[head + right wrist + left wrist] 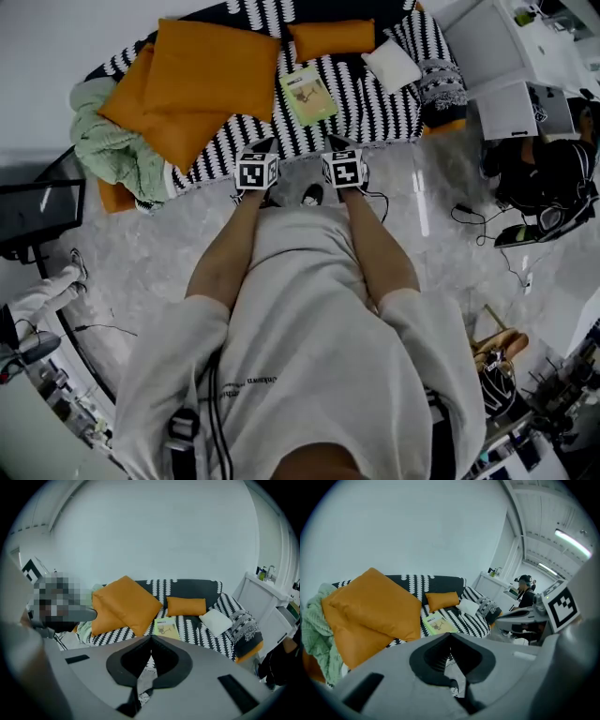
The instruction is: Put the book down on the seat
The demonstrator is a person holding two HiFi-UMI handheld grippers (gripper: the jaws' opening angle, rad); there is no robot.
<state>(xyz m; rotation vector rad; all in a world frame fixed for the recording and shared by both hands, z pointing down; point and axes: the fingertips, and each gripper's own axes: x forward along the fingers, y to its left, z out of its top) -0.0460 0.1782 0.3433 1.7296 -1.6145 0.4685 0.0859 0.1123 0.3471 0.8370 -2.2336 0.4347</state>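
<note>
A pale green book (308,95) lies flat on the black-and-white patterned sofa seat (370,112), between the orange cushions; it also shows as the book (436,623) and the book (166,628). My left gripper (262,150) and right gripper (339,144) hang side by side in front of the sofa's edge, short of the book. In both gripper views the jaws meet tip to tip with nothing between them: left gripper (450,635), right gripper (151,638).
A large orange cushion (202,80) and a green knitted blanket (111,142) fill the sofa's left. A small orange cushion (331,38), a white pillow (391,66) and a patterned pillow (439,80) lie right. Cables (487,234) trail on the marble floor.
</note>
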